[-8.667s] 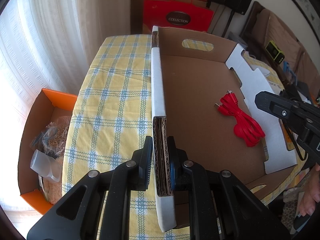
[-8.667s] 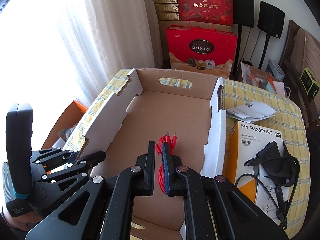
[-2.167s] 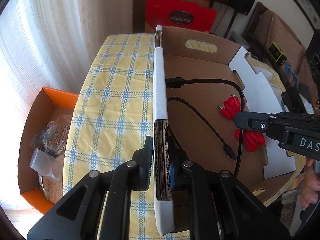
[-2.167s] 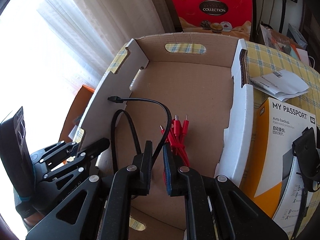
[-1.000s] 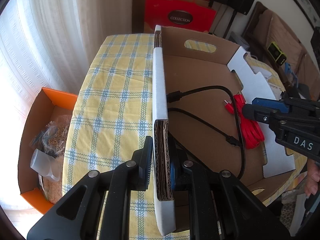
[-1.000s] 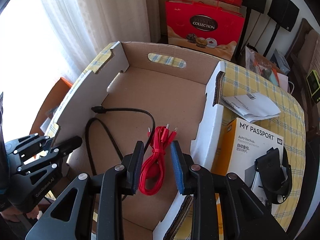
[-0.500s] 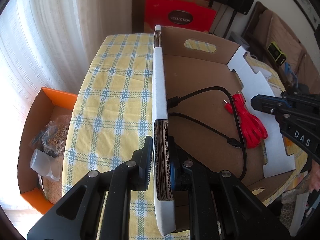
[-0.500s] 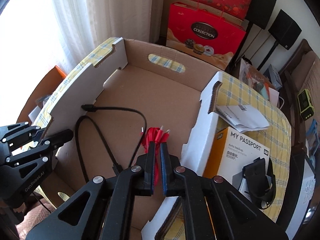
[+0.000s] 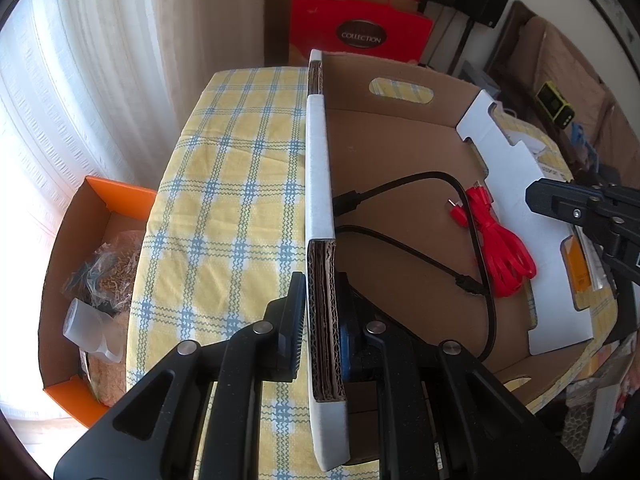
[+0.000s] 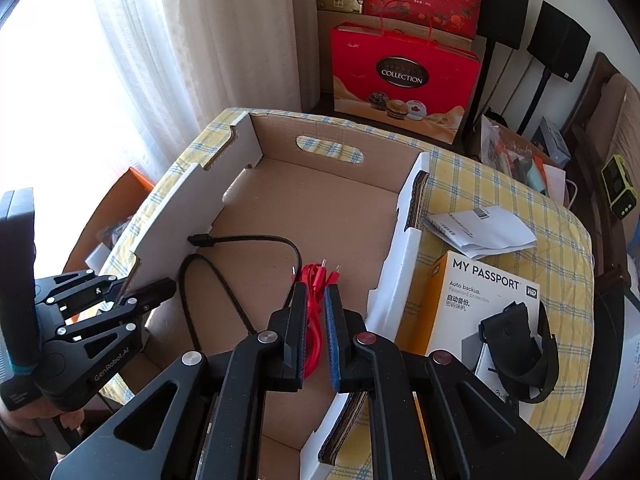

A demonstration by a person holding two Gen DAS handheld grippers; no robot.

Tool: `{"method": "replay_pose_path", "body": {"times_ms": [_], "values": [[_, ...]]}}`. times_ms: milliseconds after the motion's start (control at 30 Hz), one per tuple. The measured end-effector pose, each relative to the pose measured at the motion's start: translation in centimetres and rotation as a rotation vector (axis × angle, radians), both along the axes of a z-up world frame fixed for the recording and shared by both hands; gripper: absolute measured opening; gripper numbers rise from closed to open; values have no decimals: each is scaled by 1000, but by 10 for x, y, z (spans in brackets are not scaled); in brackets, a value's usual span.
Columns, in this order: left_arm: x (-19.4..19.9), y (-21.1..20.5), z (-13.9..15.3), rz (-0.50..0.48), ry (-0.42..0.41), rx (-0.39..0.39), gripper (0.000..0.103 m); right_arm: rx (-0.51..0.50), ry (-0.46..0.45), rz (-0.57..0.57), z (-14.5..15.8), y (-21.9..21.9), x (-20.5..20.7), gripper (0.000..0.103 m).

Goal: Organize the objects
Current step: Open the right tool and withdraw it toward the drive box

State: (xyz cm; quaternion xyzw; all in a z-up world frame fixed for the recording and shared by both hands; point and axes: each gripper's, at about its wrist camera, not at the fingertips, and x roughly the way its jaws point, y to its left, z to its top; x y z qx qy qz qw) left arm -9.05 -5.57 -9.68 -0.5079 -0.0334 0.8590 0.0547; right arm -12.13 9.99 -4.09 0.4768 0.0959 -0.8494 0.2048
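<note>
We're seeing two matte black claws w/ triangular cut-outs & silver round screws. Right claw (image 10: 316, 336) is showing one blue pad (image 10: 333, 340), one black. Left claw (image 10: 132, 298) is wearing white "GenRobot.AI" lettering, w/ a teal band at its handle.

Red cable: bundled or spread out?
Bundled: the red cable lies folded into a tight hank on the cardboard box floor, plugs together.
</note>
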Motion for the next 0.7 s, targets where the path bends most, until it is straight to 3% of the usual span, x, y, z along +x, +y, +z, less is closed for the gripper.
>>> {"method": "replay_pose_path", "body": {"times_ms": [100,200,300,367,433,700], "values": [[0,0,0,1,1,-2,12,-15,17,-2,8,6,5,10],[0,0,0,1,1,-3,12,-36,37,-14,18,15,9,23],[1,0,0,0,1,-4,12,-57,52,-33,27,26,11,43],[1,0,0,0,0,-5,12,-68,65,-47,32,35,12,63],[1,1,0,0,0,-5,12,-68,78,-63,36,44,14,70],[2,1,-1,-2,-1,-11,12,-57,104,-135,41,77,18,80]]}}
